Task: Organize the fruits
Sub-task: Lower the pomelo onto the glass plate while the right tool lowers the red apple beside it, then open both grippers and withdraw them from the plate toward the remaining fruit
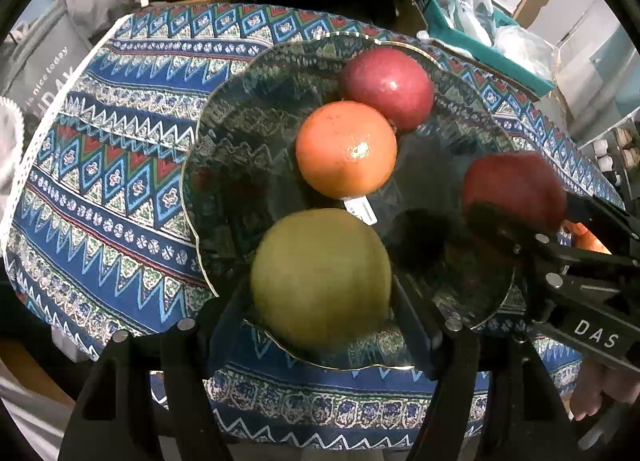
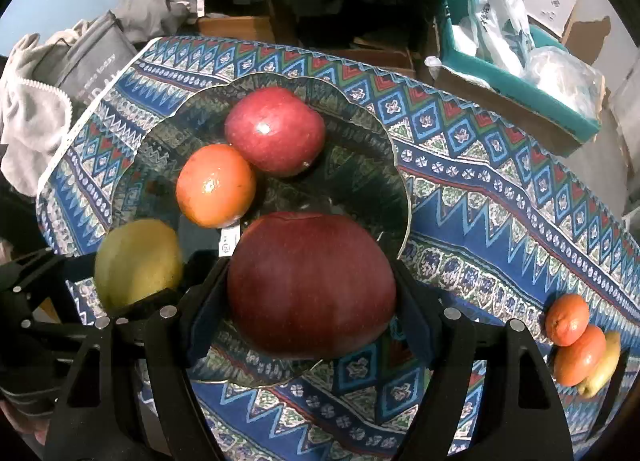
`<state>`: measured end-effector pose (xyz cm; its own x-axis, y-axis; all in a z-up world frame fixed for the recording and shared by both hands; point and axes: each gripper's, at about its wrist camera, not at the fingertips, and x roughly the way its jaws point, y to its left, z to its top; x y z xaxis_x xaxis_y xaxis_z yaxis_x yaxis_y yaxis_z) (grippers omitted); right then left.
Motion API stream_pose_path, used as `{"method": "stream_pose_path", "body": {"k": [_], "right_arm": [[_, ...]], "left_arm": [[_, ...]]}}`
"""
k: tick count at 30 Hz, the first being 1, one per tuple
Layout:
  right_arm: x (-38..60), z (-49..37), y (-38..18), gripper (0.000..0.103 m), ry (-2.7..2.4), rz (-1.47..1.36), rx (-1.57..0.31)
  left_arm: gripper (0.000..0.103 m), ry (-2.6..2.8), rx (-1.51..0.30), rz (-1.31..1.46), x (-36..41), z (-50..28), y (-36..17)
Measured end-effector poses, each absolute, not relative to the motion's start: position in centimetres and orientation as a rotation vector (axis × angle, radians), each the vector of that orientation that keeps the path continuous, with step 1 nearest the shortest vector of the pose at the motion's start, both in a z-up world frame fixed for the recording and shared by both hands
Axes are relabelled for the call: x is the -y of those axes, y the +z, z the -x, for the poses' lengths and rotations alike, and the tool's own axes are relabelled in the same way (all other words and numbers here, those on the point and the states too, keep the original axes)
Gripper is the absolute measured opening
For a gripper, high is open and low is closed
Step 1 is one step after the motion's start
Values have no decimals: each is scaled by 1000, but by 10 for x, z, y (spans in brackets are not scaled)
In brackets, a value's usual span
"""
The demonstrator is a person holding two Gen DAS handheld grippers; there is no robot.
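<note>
A dark glass plate (image 1: 224, 109) (image 2: 360, 129) lies on the patterned cloth. A red apple (image 1: 386, 87) (image 2: 274, 129) and an orange (image 1: 346, 149) (image 2: 216, 185) rest in it. My left gripper (image 1: 320, 301) is shut on a yellow-green pear (image 1: 320, 277) (image 2: 136, 261) over the plate's near rim. My right gripper (image 2: 312, 301) (image 1: 520, 217) is shut on a second red apple (image 2: 312, 285) (image 1: 514, 189) over the plate's near right part.
Two small oranges (image 2: 576, 337) and a yellow fruit (image 2: 604, 365) lie on the cloth (image 2: 500, 201) at the right. A teal box with plastic bags (image 2: 516, 73) stands beyond the table. A grey bag and clothes (image 2: 80, 61) sit at the far left.
</note>
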<state>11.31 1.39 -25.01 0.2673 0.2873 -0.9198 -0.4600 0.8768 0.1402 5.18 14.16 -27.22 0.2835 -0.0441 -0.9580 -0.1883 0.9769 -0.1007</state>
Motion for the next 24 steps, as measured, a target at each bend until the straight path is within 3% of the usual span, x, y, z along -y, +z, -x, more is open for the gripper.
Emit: {"method": "stream_pose_path", "body": {"k": [5, 24], "right_arm": [[-12, -115, -234, 77, 527, 117, -1149], [23, -101, -146, 78, 419, 142, -933]], "left_arm": [[77, 114, -1221, 143, -136, -50, -255], [77, 72, -1107, 124, -117, -47, -206]]}}
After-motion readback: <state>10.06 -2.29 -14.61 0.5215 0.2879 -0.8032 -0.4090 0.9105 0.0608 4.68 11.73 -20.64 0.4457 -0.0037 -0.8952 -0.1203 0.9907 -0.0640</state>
